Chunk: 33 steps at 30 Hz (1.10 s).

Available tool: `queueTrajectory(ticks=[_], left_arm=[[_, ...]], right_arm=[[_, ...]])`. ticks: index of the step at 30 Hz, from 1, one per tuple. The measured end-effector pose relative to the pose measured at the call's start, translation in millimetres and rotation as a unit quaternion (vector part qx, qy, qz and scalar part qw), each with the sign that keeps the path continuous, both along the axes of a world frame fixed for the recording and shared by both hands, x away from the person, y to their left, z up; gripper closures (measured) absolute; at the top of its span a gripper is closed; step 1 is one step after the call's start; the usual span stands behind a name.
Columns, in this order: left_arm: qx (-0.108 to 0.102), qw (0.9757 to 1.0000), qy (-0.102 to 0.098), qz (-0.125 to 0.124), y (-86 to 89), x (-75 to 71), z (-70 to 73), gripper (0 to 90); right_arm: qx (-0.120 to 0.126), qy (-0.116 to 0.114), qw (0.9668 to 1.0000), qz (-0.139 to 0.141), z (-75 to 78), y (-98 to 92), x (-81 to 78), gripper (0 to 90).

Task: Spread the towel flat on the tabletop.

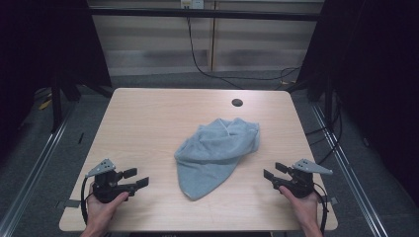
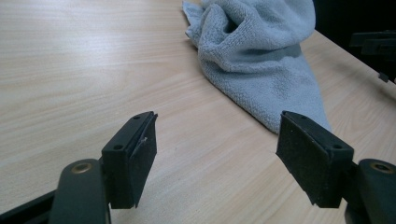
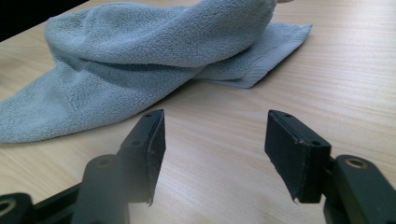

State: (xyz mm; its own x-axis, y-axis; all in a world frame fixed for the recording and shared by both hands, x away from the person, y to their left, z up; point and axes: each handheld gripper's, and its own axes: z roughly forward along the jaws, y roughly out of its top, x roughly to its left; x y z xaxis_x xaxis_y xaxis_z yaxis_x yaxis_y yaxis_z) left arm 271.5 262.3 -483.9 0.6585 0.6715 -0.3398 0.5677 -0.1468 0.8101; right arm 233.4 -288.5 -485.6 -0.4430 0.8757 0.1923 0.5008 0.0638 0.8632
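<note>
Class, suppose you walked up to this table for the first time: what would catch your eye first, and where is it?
A crumpled light blue towel lies bunched in the middle of the wooden table. On either side of it, near the front edge, a person holds the left hand-held gripper and the right hand-held gripper, both with jaws open and pointing toward the towel. A small dark hole sits near the table's far edge.

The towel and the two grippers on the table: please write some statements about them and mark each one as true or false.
1. The grey towel lies crumpled on the wooden table. True.
2. The left gripper is shut on the towel. False: its jaws stand open, apart from the towel.
3. The right gripper is open and holds nothing. True.
4. The towel lies between the two grippers. True.
5. The towel is folded into a neat square. False: it is bunched and uneven.
</note>
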Motion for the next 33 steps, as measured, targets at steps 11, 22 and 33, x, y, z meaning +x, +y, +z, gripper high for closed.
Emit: queueTrajectory(ticks=[11, 22, 33], left_arm=[[-0.003, 0.9997, 0.0, -0.026, -4.7, 3.4, 0.0, 28.7], [0.018, 0.9986, -0.009, -0.049, -10.9, 1.5, -0.6, 31.3], [0.026, 0.9983, -0.005, -0.052, -14.2, 4.7, -3.3, 28.5]], right_arm=[[0.019, 0.044, 0.9975, 0.051, 6.8, 16.8, 9.7, 39.1], [0.007, 0.056, 0.9934, 0.1, 24.2, 40.0, 37.9, 29.6], [-0.005, 0.051, 0.9902, 0.13, 41.2, 65.3, 86.0, 29.5]])
